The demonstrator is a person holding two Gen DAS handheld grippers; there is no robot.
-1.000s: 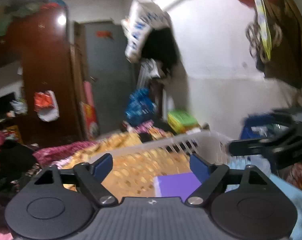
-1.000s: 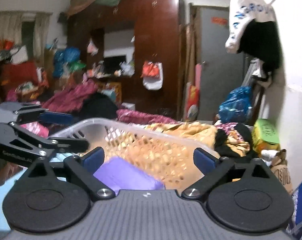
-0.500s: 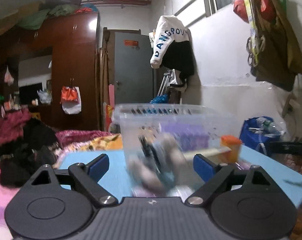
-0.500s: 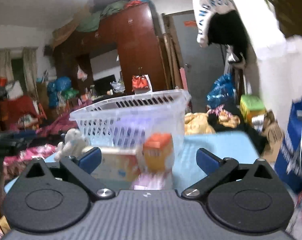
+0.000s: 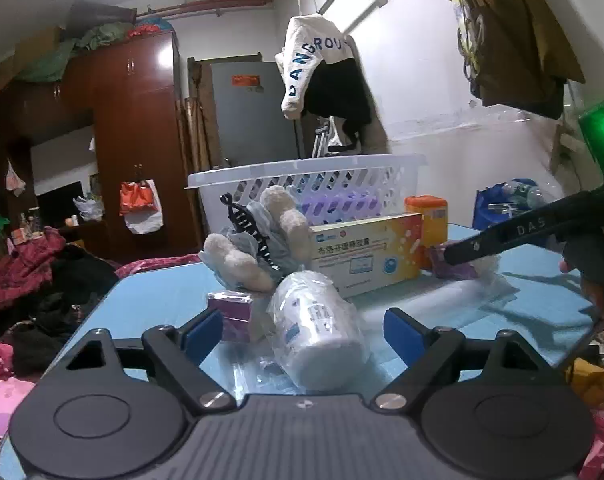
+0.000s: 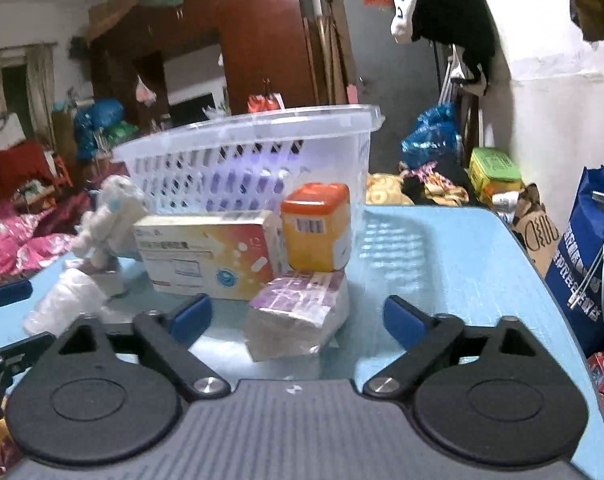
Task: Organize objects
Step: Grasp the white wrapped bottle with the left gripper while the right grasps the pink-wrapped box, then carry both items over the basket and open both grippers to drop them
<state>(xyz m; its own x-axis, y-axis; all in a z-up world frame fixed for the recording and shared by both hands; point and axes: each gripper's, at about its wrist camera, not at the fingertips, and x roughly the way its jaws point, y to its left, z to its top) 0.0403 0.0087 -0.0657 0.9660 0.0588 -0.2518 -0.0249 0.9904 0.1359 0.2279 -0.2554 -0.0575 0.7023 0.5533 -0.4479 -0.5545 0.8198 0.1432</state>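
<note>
Blue bench (image 5: 150, 296): one white basket (image 5: 302, 184) at back | in front, perhaps six loose items | left claw (image 5: 302, 330) spread around wrapped roll (image 5: 322, 340) | right claw (image 6: 298, 318) closing, purple packet (image 6: 298, 300) between, untouched.

Medicine box (image 5: 366, 256) lies before basket (image 5: 302, 176), plush toy (image 5: 258, 240) at its left.

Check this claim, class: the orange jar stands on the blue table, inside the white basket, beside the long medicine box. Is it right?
Not quite. The right wrist view shows the orange jar on the blue table in front of the white basket, outside it, beside the medicine box.
</note>
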